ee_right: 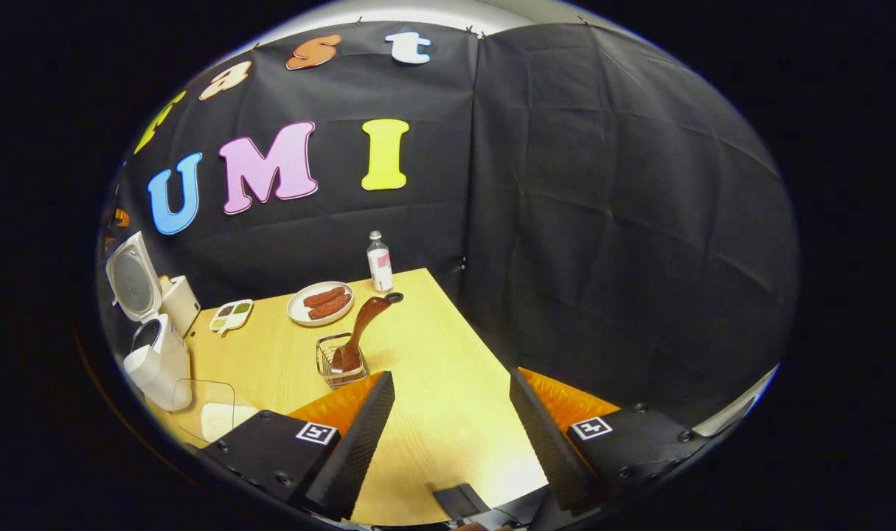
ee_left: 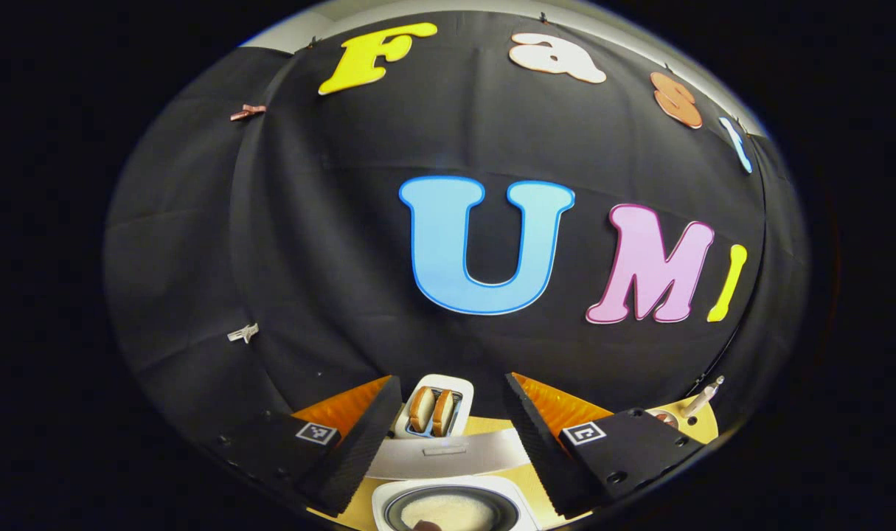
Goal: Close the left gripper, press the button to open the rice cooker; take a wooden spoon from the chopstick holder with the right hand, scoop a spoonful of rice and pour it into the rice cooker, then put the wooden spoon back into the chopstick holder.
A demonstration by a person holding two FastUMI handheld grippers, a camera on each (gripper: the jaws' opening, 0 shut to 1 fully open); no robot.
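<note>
Light wooden table (ee_right: 433, 413), black cloth wall behind. Right gripper (ee_right: 451, 435) jaws apart, empty, above table. Wooden spoon (ee_right: 359, 328) in chopstick holder (ee_right: 338, 363), centre frame. Rice cooker (ee_right: 153, 354) lid up, left edge. Left gripper (ee_left: 451, 442) jaws apart, empty, above open cooker.

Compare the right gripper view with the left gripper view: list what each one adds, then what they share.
The right gripper view adds the wooden spoon standing in the chopstick holder and a small seasoning dish. The left gripper view adds a look down at the white rice inside the pot. Both share the rice cooker with its lid up and the wooden table. Each also shows its own gripper open, left gripper and right gripper.
</note>
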